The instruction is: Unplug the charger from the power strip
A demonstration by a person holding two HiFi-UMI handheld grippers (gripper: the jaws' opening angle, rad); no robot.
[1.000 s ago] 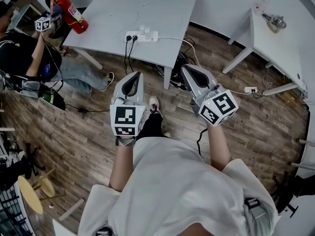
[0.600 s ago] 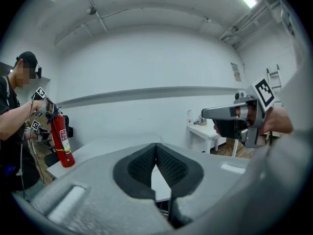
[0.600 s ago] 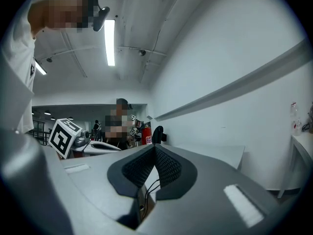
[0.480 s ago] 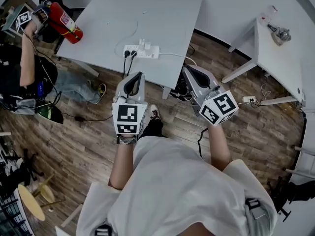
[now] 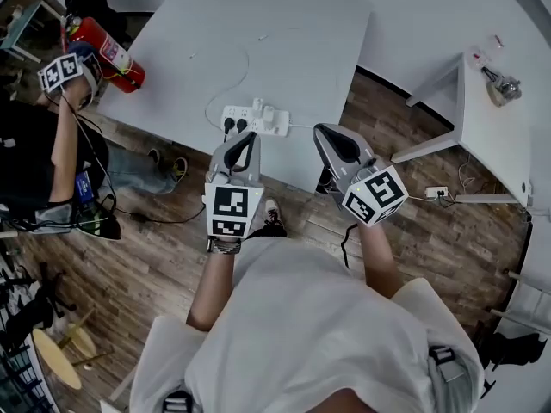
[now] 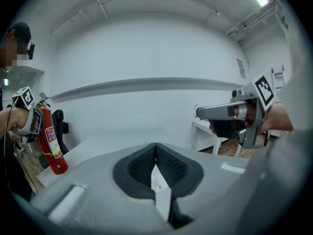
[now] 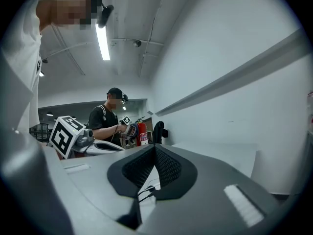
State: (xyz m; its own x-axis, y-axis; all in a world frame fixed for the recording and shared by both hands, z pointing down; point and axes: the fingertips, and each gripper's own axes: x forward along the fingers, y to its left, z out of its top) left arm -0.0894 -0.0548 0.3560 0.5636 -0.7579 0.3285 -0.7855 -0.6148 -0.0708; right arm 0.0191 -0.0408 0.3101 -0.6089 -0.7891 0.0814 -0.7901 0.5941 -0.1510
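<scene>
A white power strip lies near the front edge of the white table. A white charger and two black plugs sit in it, and a thin white cord loops away over the tabletop. My left gripper hangs just short of the strip's front, at the black plugs, its jaws shut and empty. My right gripper is level with it to the right, apart from the strip, jaws together with nothing in them. In the left gripper view the closed tips point over the table.
A red fire extinguisher stands at the table's left corner. A seated person with their own gripper is at the left. A second white table stands to the right, with a small socket block on the wood floor.
Both grippers have moved forward together toward the table edge and the power strip. The person at the left has shifted their own gripper.
</scene>
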